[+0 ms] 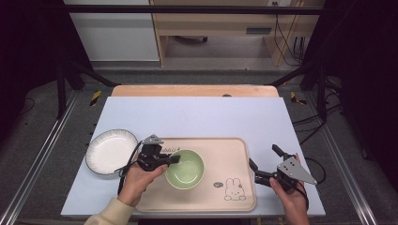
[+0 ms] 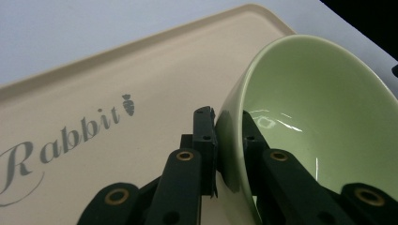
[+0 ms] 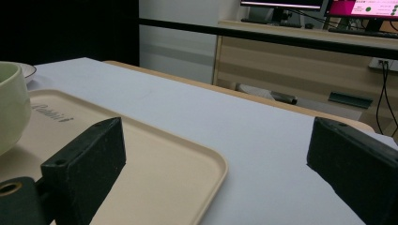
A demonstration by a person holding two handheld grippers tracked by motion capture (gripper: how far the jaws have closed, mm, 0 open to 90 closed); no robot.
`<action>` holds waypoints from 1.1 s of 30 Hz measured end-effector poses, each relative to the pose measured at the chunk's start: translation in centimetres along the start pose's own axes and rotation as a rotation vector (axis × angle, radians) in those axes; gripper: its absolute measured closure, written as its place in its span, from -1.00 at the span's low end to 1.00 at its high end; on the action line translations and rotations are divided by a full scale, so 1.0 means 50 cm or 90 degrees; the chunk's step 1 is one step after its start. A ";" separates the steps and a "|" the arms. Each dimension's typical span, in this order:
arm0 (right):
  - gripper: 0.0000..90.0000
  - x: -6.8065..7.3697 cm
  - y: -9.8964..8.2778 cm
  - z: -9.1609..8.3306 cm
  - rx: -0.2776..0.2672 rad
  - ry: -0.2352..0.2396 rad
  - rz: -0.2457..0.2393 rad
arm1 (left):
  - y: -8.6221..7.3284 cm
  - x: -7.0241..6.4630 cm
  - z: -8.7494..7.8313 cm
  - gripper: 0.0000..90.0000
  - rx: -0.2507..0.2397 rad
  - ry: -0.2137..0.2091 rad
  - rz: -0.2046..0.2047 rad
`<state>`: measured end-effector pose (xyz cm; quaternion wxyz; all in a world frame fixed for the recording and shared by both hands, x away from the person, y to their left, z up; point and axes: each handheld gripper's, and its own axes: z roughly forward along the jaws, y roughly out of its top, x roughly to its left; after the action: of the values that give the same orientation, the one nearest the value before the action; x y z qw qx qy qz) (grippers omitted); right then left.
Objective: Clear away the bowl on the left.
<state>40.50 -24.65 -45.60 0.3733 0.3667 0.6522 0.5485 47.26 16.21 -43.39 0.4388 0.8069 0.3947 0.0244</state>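
Two grippers at tray (image 1: 234, 154), left gripper (image 1: 174, 160) pinching bowl (image 1: 187, 171) rim on tray, right gripper (image 1: 264, 164) spread beside tray's right edge, plate (image 1: 109, 151) left of tray.

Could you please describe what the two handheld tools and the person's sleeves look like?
Both tools, the left tool and the right tool, are black with two flat, blocky jaws and brass-coloured pivot rivets. Each carries a grey three-cornered plate and trails a black cable. A cream sleeve covers the left forearm.
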 end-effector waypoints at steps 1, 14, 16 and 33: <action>-0.89 0.000 0.000 -0.001 0.003 0.000 -0.001 | 0.001 -0.002 0.003 0.82 0.003 -0.003 0.000; -0.89 -0.001 -0.001 0.001 0.002 0.002 -0.001 | 0.000 -0.007 0.028 0.82 0.038 -0.030 -0.001; -0.89 -0.001 -0.001 0.000 0.001 0.001 0.000 | -0.002 -0.007 0.030 0.82 0.045 -0.029 0.001; -0.89 0.001 -0.001 0.002 0.005 0.002 -0.001 | -0.006 -0.008 0.049 0.81 0.065 -0.029 -0.001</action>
<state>40.57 -24.57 -45.68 0.3713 0.3666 0.6555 0.5459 47.76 14.34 -44.98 0.4057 0.8283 0.3860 -0.0148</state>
